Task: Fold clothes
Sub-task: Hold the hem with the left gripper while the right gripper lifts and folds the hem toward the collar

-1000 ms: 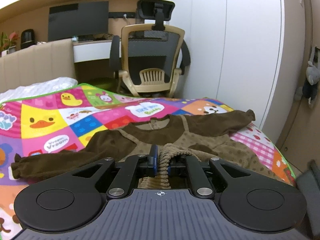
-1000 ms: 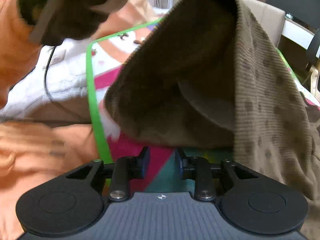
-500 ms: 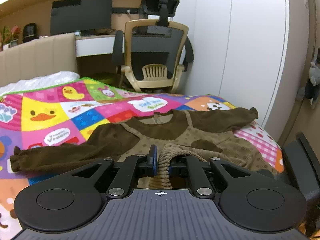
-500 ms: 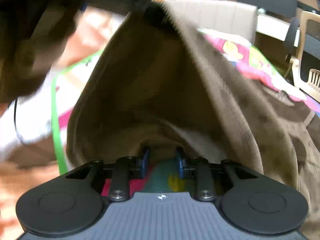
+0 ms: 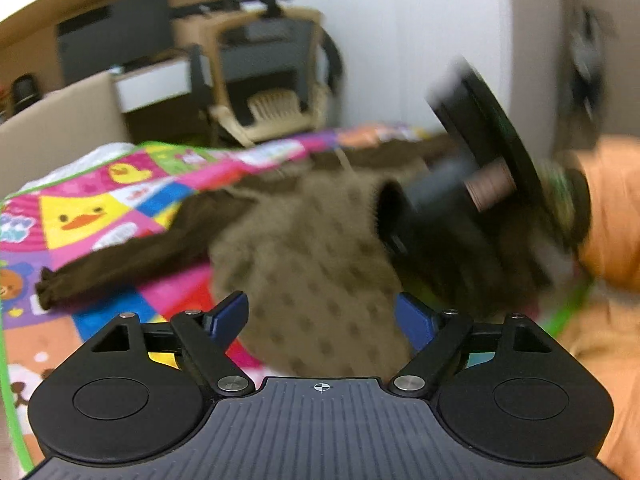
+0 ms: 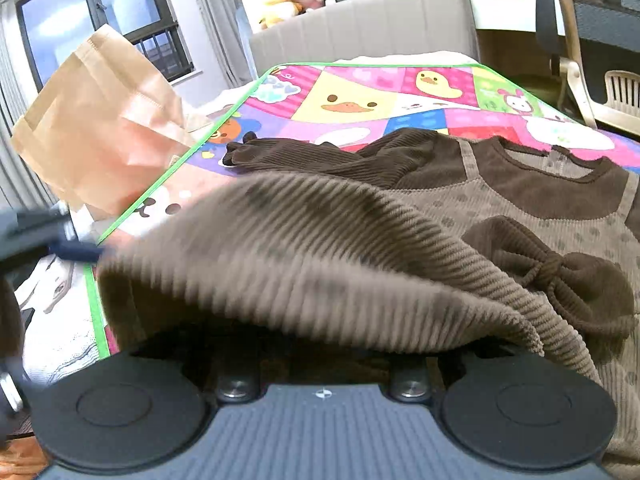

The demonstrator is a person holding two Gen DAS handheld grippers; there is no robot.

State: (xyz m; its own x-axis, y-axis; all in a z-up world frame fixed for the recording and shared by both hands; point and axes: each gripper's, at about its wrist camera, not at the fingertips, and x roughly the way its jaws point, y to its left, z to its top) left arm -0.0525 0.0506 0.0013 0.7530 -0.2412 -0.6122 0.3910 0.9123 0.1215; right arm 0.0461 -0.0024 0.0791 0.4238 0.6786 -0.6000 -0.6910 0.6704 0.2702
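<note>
Left wrist view: left gripper (image 5: 322, 316) gapes empty over the dress (image 5: 316, 264) on the mat (image 5: 80, 216). Right gripper's fingers are buried under the hem (image 6: 312, 272); grip unclear. Unpinned, the fold may spring back.

- Left wrist view sits low over the bed, close behind the brown garment (image 5: 312, 264), facing the office chair (image 5: 272, 92) and desk
- Right wrist view is lower still, its front partly under a corduroy fold, facing the headboard (image 6: 360, 28) and window (image 6: 100, 20)
- Both share the garment and the cartoon play mat (image 5: 100, 208)
</note>
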